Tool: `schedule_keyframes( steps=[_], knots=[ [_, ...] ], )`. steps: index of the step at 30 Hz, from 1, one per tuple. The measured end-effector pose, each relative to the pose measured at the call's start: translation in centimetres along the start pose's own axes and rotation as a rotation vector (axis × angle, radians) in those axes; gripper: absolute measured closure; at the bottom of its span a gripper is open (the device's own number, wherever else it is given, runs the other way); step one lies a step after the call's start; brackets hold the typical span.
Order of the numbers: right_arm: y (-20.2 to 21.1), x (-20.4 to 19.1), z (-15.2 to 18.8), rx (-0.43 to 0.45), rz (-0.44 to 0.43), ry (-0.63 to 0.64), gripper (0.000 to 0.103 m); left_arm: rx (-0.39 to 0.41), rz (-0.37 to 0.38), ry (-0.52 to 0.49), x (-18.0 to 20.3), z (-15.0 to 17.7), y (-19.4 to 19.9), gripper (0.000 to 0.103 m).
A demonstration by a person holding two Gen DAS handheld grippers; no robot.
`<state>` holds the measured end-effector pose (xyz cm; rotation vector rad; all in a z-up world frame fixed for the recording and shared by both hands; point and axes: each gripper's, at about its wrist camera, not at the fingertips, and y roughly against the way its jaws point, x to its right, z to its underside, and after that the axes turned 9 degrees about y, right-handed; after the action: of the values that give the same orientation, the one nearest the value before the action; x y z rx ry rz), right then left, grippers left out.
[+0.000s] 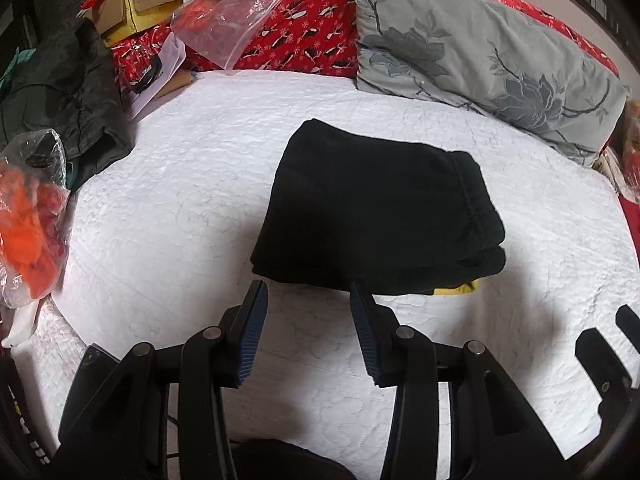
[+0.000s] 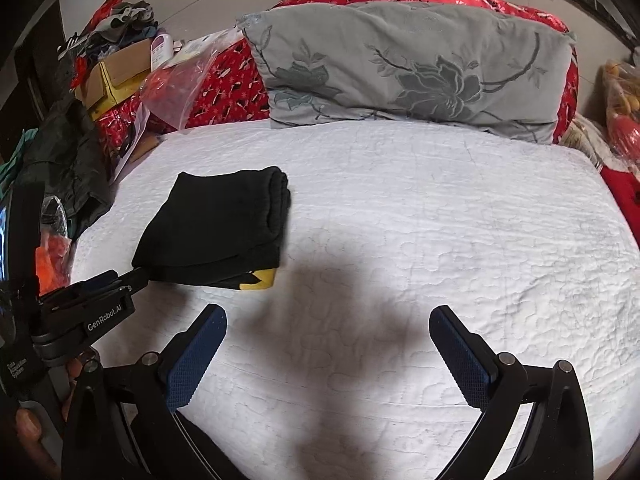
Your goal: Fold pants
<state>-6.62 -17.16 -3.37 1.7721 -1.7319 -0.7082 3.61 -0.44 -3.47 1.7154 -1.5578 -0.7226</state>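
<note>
The black pants lie folded into a compact rectangle on the white quilted bed, with a yellow patch showing at the near right corner. My left gripper is open and empty, just short of the pants' near edge. In the right wrist view the folded pants lie at the left on the bed, and the left gripper reaches to their near corner. My right gripper is wide open and empty over bare quilt, to the right of the pants.
A grey floral pillow leans on a red patterned cushion at the head of the bed. Plastic bags, a cardboard box, dark clothing and an orange bag crowd the left edge.
</note>
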Motion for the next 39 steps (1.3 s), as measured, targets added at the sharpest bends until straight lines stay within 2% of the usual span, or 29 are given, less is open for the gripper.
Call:
schedule_keyframes(
  steps=[2,5,12,13,15,21,25,30,33,34,35,36,37,38,39],
  knots=[
    [0.2,0.1,0.0,0.004,-0.002,0.008,0.001,0.009,-0.008,-0.006,0.0,-0.2,0.1,0.053],
    [0.3,0.2,0.1,0.004,-0.009,0.011,0.001,0.025,-0.024,-0.024,0.1,-0.2,0.3,0.053],
    [-0.5,0.5,-0.4,-0.012,-0.068,-0.008,0.001,0.002,-0.036,-0.049,-1.0,-1.4,-0.6,0.053],
    [-0.7,0.6,-0.6,-0.015,-0.085,-0.016,0.001,-0.011,-0.020,-0.041,-1.6,-2.1,-0.8,0.052],
    [-1.7,1.0,-1.2,-0.031,-0.139,-0.052,0.001,-0.050,0.022,-0.023,-2.6,-3.4,-1.6,0.042],
    [-6.7,1.4,-3.8,-0.126,-0.287,-0.177,0.001,-0.143,0.103,-0.017,-4.9,-7.6,-5.0,0.042],
    [-9.6,0.4,-5.6,-0.154,-0.362,-0.191,0.001,-0.212,0.140,0.007,-5.6,-8.6,-7.5,0.042],
    [-13.1,-0.6,-6.5,-0.215,-0.434,-0.233,0.001,-0.313,0.245,0.053,-6.0,-8.3,-10.0,0.041],
    [-14.4,-1.0,-6.2,-0.219,-0.499,-0.261,0.002,-0.369,0.324,0.099,-6.3,-8.0,-11.2,0.041],
    [-14.6,-1.1,-6.1,-0.216,-0.504,-0.261,0.007,-0.380,0.328,0.107,-6.4,-8.0,-11.5,0.041],
    [-14.7,-1.2,-6.0,-0.214,-0.504,-0.255,0.020,-0.388,0.331,0.110,-6.4,-8.1,-11.7,0.046],
    [-14.8,-1.4,-6.0,-0.216,-0.506,-0.243,0.032,-0.387,0.347,0.115,-6.6,-8.2,-11.6,0.062],
    [-14.8,-1.6,-6.1,-0.233,-0.460,-0.218,0.051,-0.384,0.354,0.105,-6.5,-8.3,-11.4,0.070],
    [-14.7,-1.6,-6.2,-0.237,-0.438,-0.202,0.062,-0.370,0.334,0.079,-6.3,-8.4,-10.9,0.075],
    [-14.2,-1.3,-6.3,-0.227,-0.459,-0.209,0.064,-0.343,0.294,0.039,-5.9,-8.3,-10.4,0.075]
  ],
)
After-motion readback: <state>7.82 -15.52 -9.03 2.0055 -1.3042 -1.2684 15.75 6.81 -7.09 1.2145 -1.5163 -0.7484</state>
